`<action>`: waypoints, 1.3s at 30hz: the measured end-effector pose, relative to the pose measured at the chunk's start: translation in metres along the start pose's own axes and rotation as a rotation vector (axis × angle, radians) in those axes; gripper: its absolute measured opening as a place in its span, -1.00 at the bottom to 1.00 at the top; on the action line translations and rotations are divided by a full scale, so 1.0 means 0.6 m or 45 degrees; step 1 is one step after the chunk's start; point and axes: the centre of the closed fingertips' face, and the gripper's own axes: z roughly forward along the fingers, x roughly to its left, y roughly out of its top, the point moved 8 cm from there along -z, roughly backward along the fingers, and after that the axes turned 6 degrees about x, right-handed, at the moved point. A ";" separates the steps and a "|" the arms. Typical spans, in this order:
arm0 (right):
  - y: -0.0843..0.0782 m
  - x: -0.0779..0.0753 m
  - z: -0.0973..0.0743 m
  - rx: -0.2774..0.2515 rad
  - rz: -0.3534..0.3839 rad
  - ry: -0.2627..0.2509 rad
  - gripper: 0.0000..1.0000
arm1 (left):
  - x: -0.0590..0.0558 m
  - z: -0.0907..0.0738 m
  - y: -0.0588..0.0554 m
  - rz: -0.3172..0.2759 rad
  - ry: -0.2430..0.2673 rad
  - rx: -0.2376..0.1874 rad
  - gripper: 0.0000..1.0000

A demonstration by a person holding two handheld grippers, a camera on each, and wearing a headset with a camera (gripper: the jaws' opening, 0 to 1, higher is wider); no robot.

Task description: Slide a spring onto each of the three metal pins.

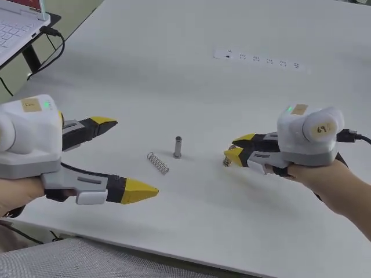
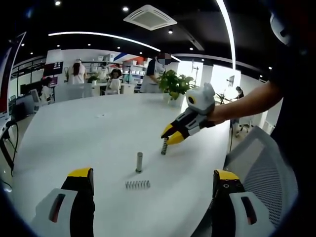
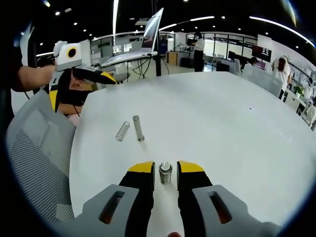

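Observation:
A bare metal pin (image 1: 178, 146) (image 2: 139, 162) (image 3: 138, 128) stands upright mid-table. Beside it lies a loose spring (image 1: 157, 163) (image 2: 138, 184) (image 3: 122, 130). A second pin carries a spring (image 1: 227, 162) (image 2: 164, 146) (image 3: 165, 173). My right gripper (image 1: 236, 148) (image 3: 166, 169) has its tips at the top of this sprung pin, jaws a narrow gap apart with a sliver of space on each side. My left gripper (image 1: 123, 156) (image 2: 153, 180) is wide open and holds nothing, a hand's width short of the loose spring.
A white power strip (image 1: 258, 59) lies at the far side of the white table (image 1: 174, 69). A laptop (image 1: 17, 23) on a stand with a black cable (image 1: 55, 43) sits at the far left. A mesh chair (image 1: 58, 260) is at the near edge.

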 end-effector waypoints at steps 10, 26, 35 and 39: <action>0.003 0.004 -0.009 -0.045 0.028 -0.009 -0.58 | 0.003 -0.001 -0.001 -0.009 0.011 -0.002 0.96; -0.001 0.011 -0.026 -0.129 0.073 -0.017 -0.40 | 0.001 0.005 0.002 0.002 0.004 0.011 0.96; 0.013 0.031 -0.037 -0.169 0.083 0.014 -0.27 | -0.002 0.004 -0.001 -0.005 0.002 0.012 0.96; 0.016 0.034 -0.043 -0.192 0.083 0.017 -0.27 | 0.001 0.004 0.001 -0.004 0.009 0.009 0.96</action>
